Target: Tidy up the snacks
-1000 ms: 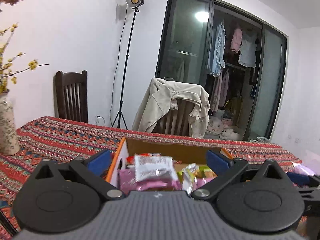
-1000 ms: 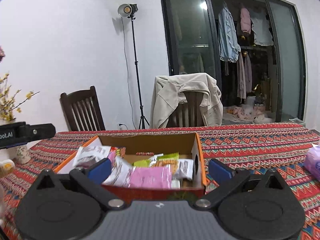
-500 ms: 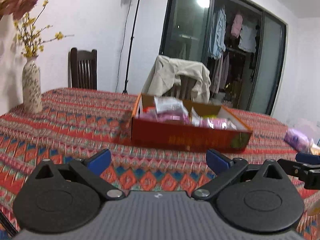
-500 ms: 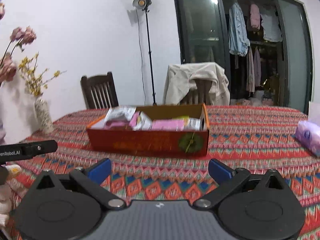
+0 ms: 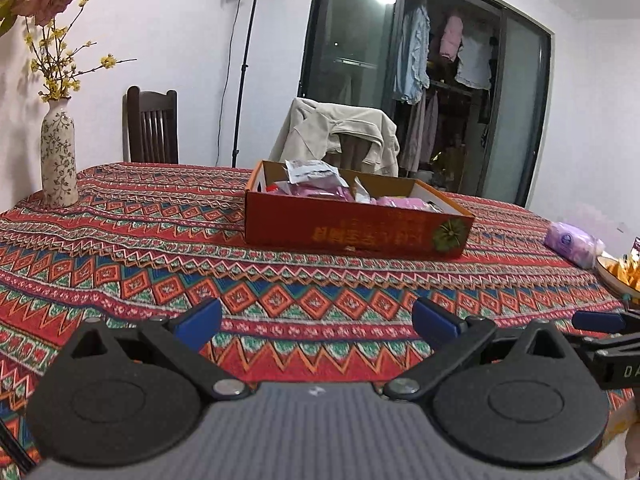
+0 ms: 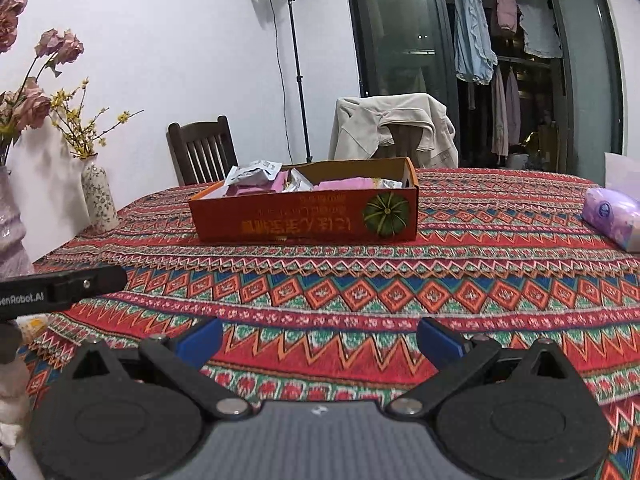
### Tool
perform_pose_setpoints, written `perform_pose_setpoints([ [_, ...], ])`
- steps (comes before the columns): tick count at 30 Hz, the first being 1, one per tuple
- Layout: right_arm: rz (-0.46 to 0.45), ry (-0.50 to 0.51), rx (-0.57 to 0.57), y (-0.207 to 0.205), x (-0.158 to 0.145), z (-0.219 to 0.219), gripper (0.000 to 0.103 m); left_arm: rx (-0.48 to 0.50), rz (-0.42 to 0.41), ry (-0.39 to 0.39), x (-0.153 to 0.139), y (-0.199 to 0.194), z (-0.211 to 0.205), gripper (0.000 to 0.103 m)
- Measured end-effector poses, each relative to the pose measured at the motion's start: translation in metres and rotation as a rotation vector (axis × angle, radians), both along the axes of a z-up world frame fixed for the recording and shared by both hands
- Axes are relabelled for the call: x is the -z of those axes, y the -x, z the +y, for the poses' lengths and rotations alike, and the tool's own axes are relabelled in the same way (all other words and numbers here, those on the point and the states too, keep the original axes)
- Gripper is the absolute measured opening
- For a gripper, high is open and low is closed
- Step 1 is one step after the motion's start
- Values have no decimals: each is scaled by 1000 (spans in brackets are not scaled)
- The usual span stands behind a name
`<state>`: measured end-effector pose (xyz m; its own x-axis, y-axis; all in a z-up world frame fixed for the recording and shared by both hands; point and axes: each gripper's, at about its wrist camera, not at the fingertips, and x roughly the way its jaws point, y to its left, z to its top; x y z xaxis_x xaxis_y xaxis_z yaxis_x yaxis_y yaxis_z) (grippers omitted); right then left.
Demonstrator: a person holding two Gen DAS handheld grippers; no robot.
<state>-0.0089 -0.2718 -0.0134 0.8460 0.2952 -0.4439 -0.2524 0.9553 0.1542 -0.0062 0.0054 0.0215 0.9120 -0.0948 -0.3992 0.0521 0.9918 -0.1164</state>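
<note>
While both wrist views look low across the patterned tablecloth [image 5: 120, 240], the orange cardboard box [image 5: 352, 232] sits mid-frame, upper centre, well apart from both grippers. Left gripper [image 5: 318, 318]: blue fingers spread wide, nothing between them, only cloth below. Right gripper [image 6: 320, 336]: likewise spread wide and empty. Snack packets [image 6: 280, 184] fill the box; a silvery one [image 5: 310, 170] sticks up above the left end, pink ones lie beside it. Most packets are hidden by the box's near wall, so no count is possible, and the printing on that wall reads upside down. A purple tissue pack [image 6: 612, 218] lies at right edge of the right view, partly cut off. A dish [image 5: 618, 276] of yellow-orange contents at right edge of the left view is cropped; contents not identifiable. A floral vase [image 5: 59, 152] stands at left, on the table's far corner. The jacket-draped chair [image 6: 396, 132] stands behind the box; its lower part is hidden. A black bar at left edge of the right view is cropped.
</note>
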Motion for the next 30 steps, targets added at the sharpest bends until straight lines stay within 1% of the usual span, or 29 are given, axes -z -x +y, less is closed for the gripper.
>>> perform_pose_setpoints([
  [10, -8, 1, -6, 18, -3, 4, 103, -9, -12, -3, 1, 23, 4, 103],
  [30, -11, 8, 2, 21, -5, 7, 103, 1, -8, -1, 3, 24, 5, 103],
])
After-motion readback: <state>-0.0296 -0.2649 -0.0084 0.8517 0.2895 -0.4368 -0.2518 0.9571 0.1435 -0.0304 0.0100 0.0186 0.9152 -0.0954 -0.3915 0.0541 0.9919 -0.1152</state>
